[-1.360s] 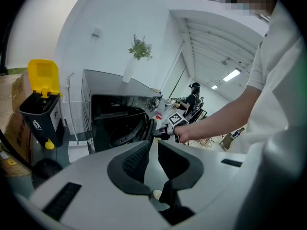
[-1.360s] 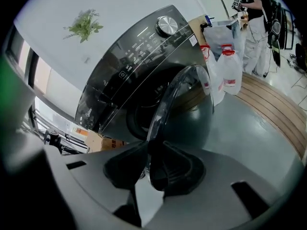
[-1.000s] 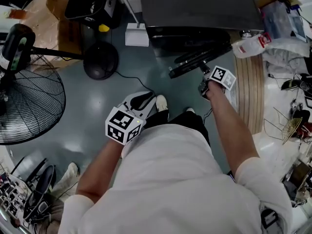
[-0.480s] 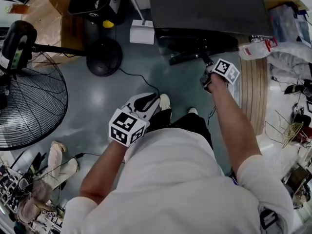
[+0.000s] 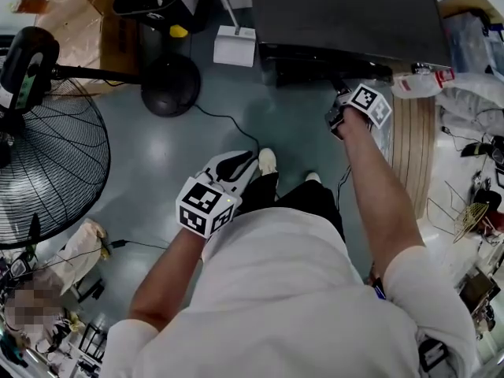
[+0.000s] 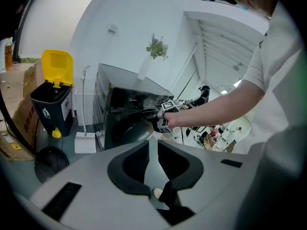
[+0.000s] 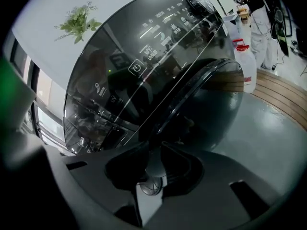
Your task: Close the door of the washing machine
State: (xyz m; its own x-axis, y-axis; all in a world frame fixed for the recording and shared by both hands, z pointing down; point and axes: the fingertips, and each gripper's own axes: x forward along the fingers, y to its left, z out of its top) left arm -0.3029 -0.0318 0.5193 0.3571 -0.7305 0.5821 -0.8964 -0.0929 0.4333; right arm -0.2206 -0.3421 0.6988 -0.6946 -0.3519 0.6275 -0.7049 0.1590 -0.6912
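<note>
Against the washing machine (image 5: 346, 14), door (image 7: 211, 114) sits nearly shut, probably rigid and slick, best pushed at its rim; right gripper (image 7: 154, 150) jaws, just been closing, parted and empty, left gripper (image 6: 152, 147) likewise.

The head camera is looking steeply down from above the person's shoulders, taking in the floor (image 5: 181, 156), both arms and the top of the washing machine (image 5: 339, 14) at the upper edge. The camera on the left tongs (image 5: 239, 161) is facing the machine's front from well back, catching the right tongs (image 6: 165, 120) as well. The camera on the right tongs is sitting very near the door (image 7: 201, 109), looking up along it to the control panel (image 7: 158, 37). All three views are sharing the machine.
</note>
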